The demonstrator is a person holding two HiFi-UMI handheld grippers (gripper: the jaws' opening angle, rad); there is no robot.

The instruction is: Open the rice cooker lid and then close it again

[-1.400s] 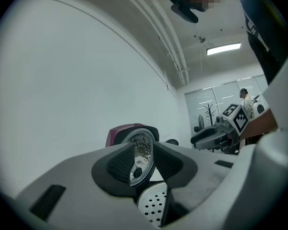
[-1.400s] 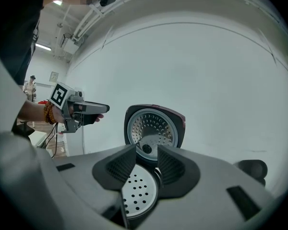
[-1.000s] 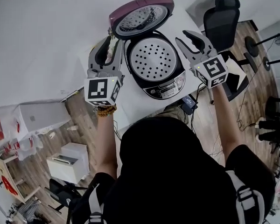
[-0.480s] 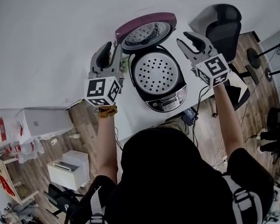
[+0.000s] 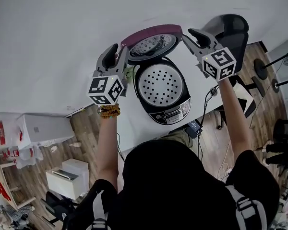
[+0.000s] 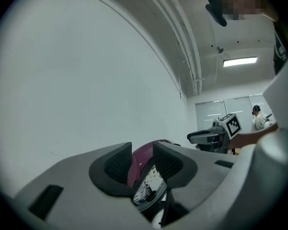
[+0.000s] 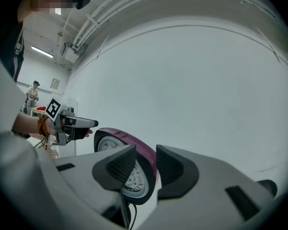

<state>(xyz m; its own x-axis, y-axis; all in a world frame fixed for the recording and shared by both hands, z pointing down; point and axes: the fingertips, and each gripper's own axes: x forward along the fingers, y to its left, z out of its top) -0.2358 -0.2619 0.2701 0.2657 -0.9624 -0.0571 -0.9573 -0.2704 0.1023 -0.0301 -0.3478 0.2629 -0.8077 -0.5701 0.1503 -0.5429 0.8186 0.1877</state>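
Rice cooker (image 5: 163, 87) open, maroon lid (image 5: 151, 42) upright. Left gripper (image 5: 116, 51) and right gripper (image 5: 188, 34) flank lid rim – both jaw pairs spread, lid edge showing through gaps.

Rice cooker (image 5: 161, 87): one. Lid (image 5: 152, 42): one, maroon. Hand-held grippers: two, the left gripper (image 5: 119, 48) and the right gripper (image 5: 187, 34). Marker cubes (image 5: 105, 90): two, one per gripper. Jaws: four in all, two on each. Table (image 5: 134, 110): one, white. Office chair (image 5: 233, 30): one, black. Beaded bracelet (image 5: 109, 111): one, on the left wrist. Person (image 6: 256, 119) far off: one.
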